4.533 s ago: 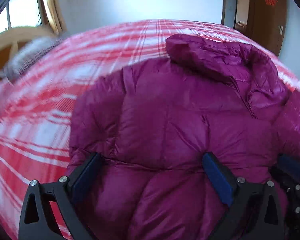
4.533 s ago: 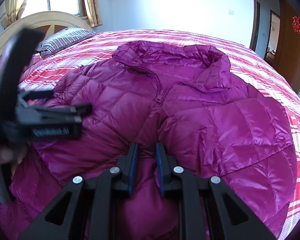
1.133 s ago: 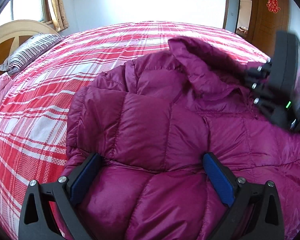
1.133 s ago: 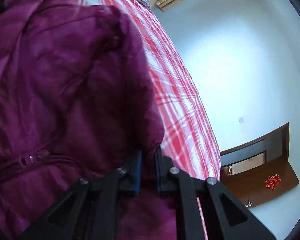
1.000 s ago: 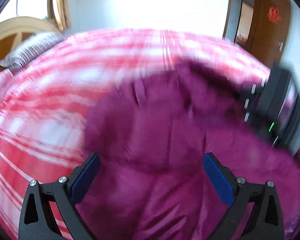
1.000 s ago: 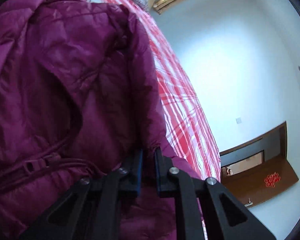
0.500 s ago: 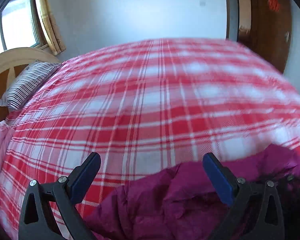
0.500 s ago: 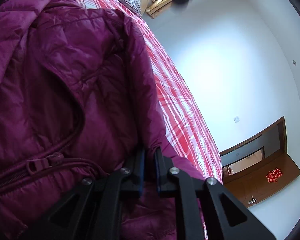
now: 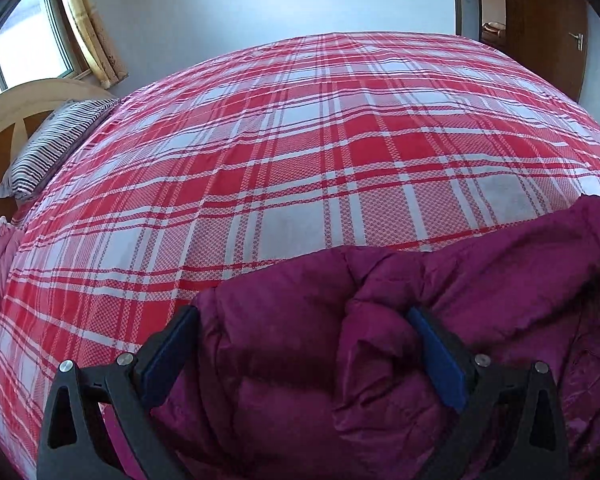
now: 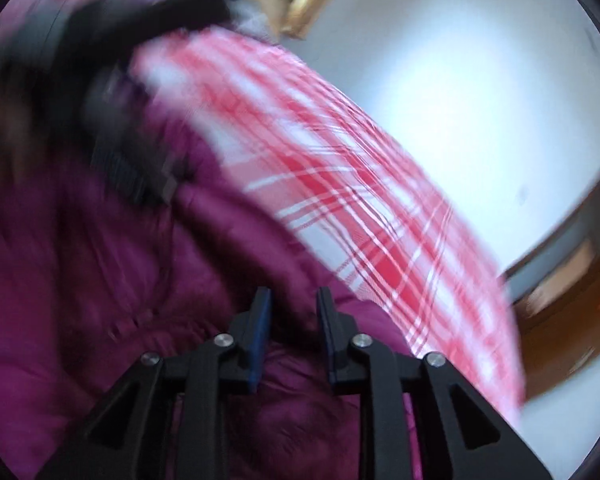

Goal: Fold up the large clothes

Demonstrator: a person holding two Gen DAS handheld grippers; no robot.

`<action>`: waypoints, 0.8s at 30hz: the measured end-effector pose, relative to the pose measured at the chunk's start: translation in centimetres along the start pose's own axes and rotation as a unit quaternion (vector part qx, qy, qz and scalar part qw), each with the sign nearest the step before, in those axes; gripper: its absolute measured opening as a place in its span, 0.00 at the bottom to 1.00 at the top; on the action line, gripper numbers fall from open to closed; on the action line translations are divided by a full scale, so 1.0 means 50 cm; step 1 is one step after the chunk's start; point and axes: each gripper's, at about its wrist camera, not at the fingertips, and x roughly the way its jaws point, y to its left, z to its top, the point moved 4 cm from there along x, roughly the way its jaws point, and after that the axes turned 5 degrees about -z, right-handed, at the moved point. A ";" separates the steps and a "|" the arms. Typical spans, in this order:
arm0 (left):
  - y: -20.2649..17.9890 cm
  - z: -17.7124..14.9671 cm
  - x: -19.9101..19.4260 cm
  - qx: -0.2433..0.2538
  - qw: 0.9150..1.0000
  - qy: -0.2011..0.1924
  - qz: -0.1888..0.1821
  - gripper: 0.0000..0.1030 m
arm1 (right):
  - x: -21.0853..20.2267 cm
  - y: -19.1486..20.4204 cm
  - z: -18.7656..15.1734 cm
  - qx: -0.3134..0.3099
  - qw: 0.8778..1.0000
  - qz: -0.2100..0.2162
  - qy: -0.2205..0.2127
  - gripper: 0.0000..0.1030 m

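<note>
Straddling jacket [image 9: 380,344], left gripper [image 9: 308,344] wide, right gripper [image 10: 294,320] narrowly parted

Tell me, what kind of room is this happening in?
Most likely a bedroom in a home: a wide bed with a red plaid cover, a striped pillow against a wooden headboard, and a curtained window. A purple down jacket lies on the bed.

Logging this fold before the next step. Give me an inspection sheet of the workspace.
Surface: bed, red plaid cover, mostly bare.
Job's things: purple jacket bunched at the near edge.
Clutter: striped pillow by the headboard.
Tools: left tool open, straddling the jacket; right tool parted a little over the jacket, view blurred, grip unclear.
Cables: nothing seen.
Surroundings: window, curtain, door.
</note>
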 end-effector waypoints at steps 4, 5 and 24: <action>0.002 -0.001 0.003 -0.005 1.000 -0.007 0.000 0.99 | 0.009 -0.109 0.045 0.191 0.981 0.025 0.026 0.29; 0.002 -0.002 0.003 -0.006 1.000 -0.009 0.000 0.99 | 0.027 -0.136 0.048 0.235 0.971 0.027 0.044 0.29; 0.016 0.004 -0.035 -0.037 0.999 -0.026 -0.019 0.99 | 0.094 -0.051 -0.076 0.223 0.970 0.012 0.099 0.27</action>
